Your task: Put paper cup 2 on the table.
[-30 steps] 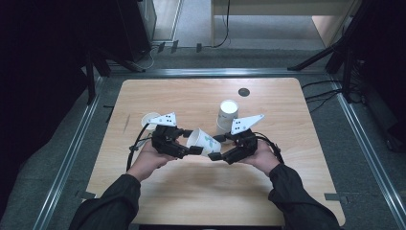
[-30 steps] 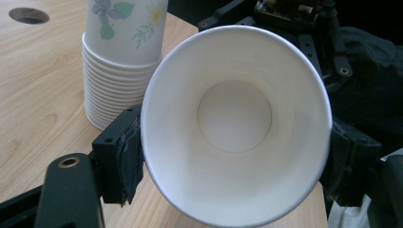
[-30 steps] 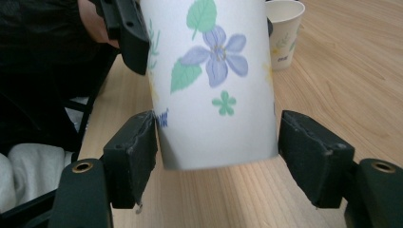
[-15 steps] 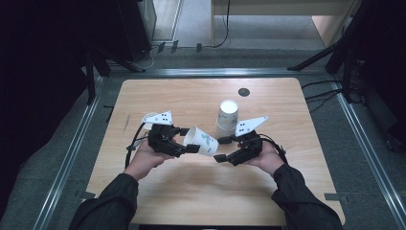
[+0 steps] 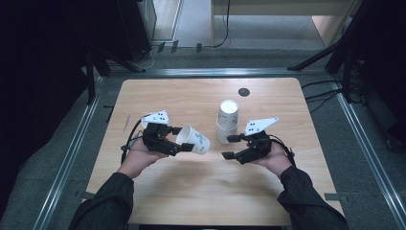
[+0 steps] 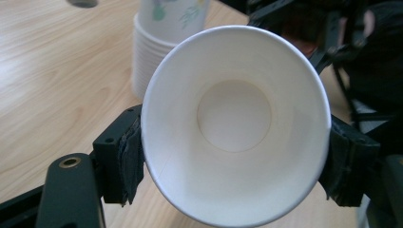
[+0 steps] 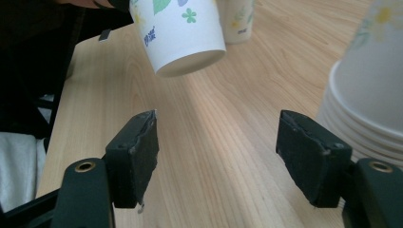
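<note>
Paper cup in left gripper – right gripper open, empty

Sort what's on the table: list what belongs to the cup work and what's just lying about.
In the job:
- paper cup, clamped in the left claw
- stack of cups
- right claw, open and empty

Lying about:
- dark round disc near the table's far edge

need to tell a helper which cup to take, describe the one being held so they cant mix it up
On the wooden table, look left of the upside-down stack of paper cups near the middle. There the left tool holds a single paper cup clear of the tabletop. Unlike the stacked cups, it lies on its side, pinched at the rim, its base towards the empty right tool.
</note>
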Tool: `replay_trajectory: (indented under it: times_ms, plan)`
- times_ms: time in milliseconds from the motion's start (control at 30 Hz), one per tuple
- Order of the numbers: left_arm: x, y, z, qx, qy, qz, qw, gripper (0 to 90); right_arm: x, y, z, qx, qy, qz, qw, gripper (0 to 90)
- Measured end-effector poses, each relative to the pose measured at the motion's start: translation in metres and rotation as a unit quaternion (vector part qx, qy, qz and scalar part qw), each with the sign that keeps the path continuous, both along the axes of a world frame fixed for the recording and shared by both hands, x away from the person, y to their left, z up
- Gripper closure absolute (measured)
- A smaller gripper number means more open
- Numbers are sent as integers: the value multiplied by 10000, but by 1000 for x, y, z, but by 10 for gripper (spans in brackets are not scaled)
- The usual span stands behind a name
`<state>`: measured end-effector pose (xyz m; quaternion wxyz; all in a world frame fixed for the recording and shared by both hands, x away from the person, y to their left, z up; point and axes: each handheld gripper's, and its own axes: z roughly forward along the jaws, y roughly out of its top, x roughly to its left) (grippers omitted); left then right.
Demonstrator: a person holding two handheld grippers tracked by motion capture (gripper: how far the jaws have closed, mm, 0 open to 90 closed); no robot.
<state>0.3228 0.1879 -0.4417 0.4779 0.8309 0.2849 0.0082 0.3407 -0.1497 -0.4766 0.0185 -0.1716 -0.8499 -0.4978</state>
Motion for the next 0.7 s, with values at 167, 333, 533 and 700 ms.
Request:
replay_trajectory:
  times_ms: [167,333,533,700]
  plan:
    - [-1,10,4,97,7,83,9999,224,1,-1,-1,-22,-10,-88,10000,315]
    - [-2,18,6,352,3,147,9993,224,2,-1,-1,-24,-14,-142,9999,315]
    - [-4,32,6,565,41,247,9981,225,2,-2,0,-56,-76,-184,9998,318]
    - [-6,42,9,820,67,301,9962,225,1,-7,-1,-112,-81,-249,9996,319]
